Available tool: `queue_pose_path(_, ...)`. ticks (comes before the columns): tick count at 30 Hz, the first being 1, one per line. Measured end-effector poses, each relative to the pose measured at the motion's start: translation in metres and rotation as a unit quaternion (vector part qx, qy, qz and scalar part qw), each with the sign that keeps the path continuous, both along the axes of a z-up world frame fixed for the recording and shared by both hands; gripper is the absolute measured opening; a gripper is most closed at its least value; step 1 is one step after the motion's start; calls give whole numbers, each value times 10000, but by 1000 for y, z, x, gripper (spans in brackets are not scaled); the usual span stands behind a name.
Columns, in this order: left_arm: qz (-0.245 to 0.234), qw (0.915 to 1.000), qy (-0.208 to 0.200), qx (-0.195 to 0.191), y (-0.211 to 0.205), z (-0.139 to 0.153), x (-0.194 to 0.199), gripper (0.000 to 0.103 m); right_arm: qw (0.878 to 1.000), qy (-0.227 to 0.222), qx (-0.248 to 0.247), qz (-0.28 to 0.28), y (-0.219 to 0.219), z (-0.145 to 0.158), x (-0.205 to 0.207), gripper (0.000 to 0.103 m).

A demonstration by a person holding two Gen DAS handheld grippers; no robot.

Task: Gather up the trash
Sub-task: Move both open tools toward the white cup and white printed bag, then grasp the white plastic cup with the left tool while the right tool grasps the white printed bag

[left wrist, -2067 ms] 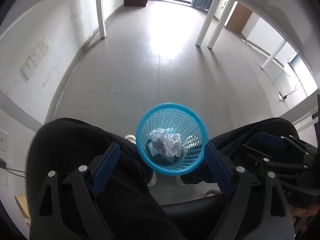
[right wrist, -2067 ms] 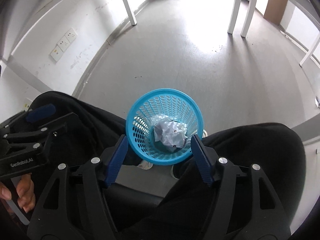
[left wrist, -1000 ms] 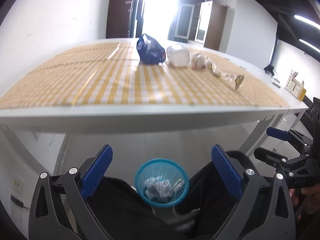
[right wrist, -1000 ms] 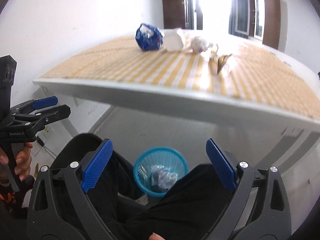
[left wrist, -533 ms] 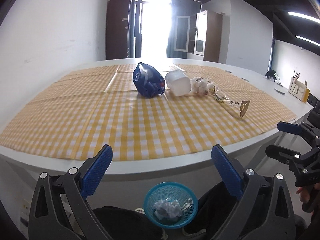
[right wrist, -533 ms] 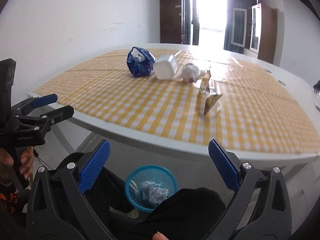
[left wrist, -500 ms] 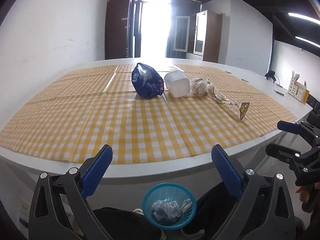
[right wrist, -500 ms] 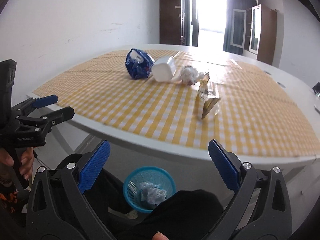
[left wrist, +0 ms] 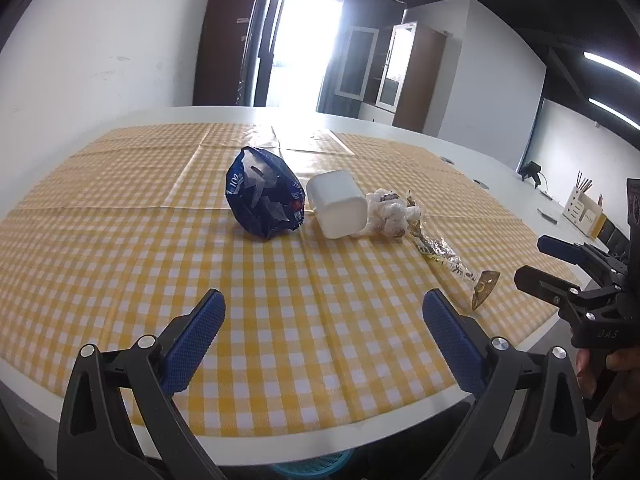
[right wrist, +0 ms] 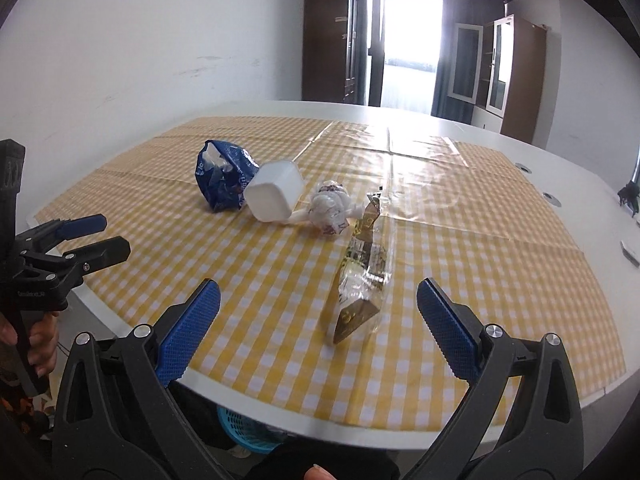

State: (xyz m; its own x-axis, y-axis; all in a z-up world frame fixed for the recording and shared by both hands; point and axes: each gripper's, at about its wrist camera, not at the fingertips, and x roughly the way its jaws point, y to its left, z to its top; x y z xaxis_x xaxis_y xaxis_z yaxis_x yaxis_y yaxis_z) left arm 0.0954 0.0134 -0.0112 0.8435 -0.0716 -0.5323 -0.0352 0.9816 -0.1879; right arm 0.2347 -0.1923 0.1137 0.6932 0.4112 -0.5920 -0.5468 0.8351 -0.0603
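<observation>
Four pieces of trash lie on the yellow-and-white checked tabletop [left wrist: 120, 264], none yet collected. Seen from the left wrist, a crumpled dark blue plastic snack bag [left wrist: 264, 198] sits toward 12 o'clock, a white plastic tub [left wrist: 337, 204] tipped on its side touches its right flank, a scrunched white plastic wrapper [left wrist: 390, 214] lies just beside the tub toward 1 o'clock, and a long clear cellophane wrapper with gold print [left wrist: 452, 262] trails off toward 2 o'clock.

The left claw [left wrist: 324, 338] hangs released over the near edge of the tabletop, blue pads wide apart with nothing between them. The right claw [right wrist: 318, 330] is likewise spread and empty; from its own view the cellophane wrapper [right wrist: 362, 280] lies straight ahead at 12 o'clock, nearer than anything else, so I judge it the likeliest first pick.

All of the clearing visible here remains to be done, as far as I can judge: four grasps and four drops.

The round blue perforated plastic basket [right wrist: 248, 430] sits under the tabletop, mostly hidden by its edge; only a sliver of rim shows in either view, so its contents cannot be seen. The print on the snack bag is too small to read, and the far end of the tabletop is washed out by glare from the doorway.
</observation>
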Motion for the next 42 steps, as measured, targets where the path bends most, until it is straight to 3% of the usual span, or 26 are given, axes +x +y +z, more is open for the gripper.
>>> queue_pose_path(14, -99, 9995, 168, -267, 11, 1, 41, 96, 9971, 582, -246, 428, 42, 0, 98, 93)
queue_pose_path(16, -85, 9994, 199, -288, 15, 2, 47, 96, 9958, 742, -214, 483, 47, -3, 112, 87)
queue_pose_path(21, -68, 9984, 270, -496, 24, 4, 59, 96, 9932, 977, -320, 540, 64, -13, 142, 83)
queue_pose_path(28, -162, 9984, 340, -410, 17, 7, 75, 96, 9866, 1398, -539, 639, 84, -35, 176, 68)
queue_pose_path(35, -175, 9978, 393, -502, 17, 10, 96, 96, 9795, 1709, -678, 819, 93, -46, 189, 47)
queue_pose_path(42, -173, 9959, 564, -685, 10, 8, 127, 96, 9770, 1834, -636, 883, 90, -51, 191, 40)
